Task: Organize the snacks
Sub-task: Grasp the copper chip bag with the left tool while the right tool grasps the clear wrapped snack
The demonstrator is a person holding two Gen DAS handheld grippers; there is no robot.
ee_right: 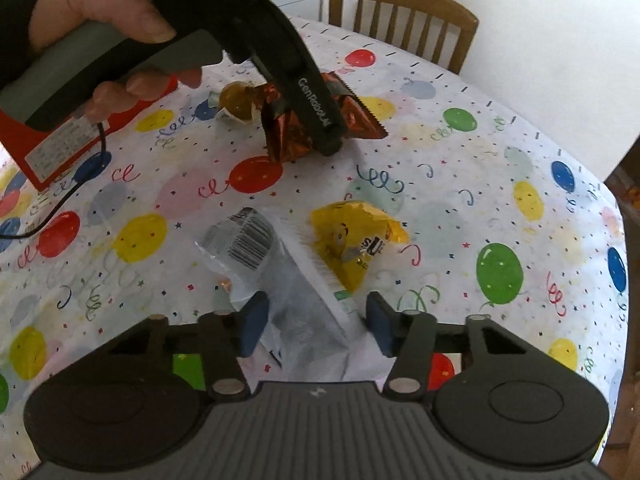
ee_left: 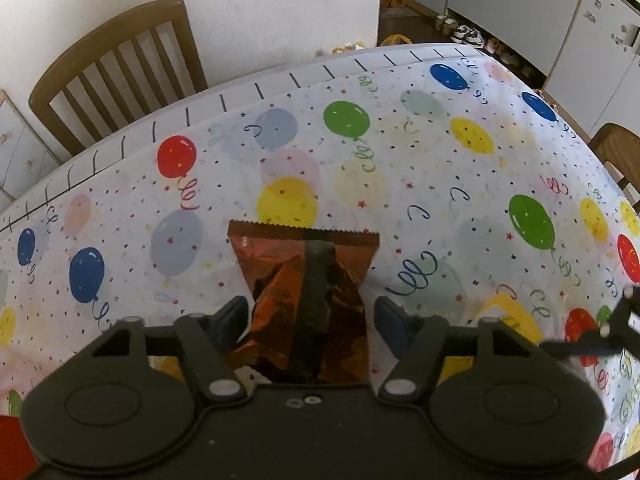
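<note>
Left gripper (ee_left: 308, 316): fingers (ee_left: 230, 318) set wide, one each side of the crinkled copper-orange foil snack packet (ee_left: 280, 272). Pads do not appear to press the foil; cannot tell for sure whether there is contact. Packet's long axis runs straight ahead from the fingers, serrated sealed end farthest out. The right wrist view shows the same packet (ee_right: 296, 128) under the left tool's tip, apparently at or just off the surface, which is covered by a balloon-print tablecloth (ee_left: 440, 152).

Right gripper (ee_right: 316, 324): fingers (ee_right: 254, 326) also wide, straddling a clear plastic wrapper with a barcode label (ee_right: 276, 264). Its long axis lies diagonally, barcode end away and to the left. No grip seen.

Outward: a yellow candy bag (ee_right: 352, 244) lies just beside the clear wrapper on its right, touching or nearly so. A small gold foil-wrapped sweet (ee_right: 236, 104) sits just left of the orange packet. A red box (ee_right: 60, 144) stands near the left edge, partly behind the left hand (ee_right: 108, 12).

Judgement: each tool is already lined up on its own item; closing the fingers looks like the next call, and the orange packet belongs to the left.
</note>
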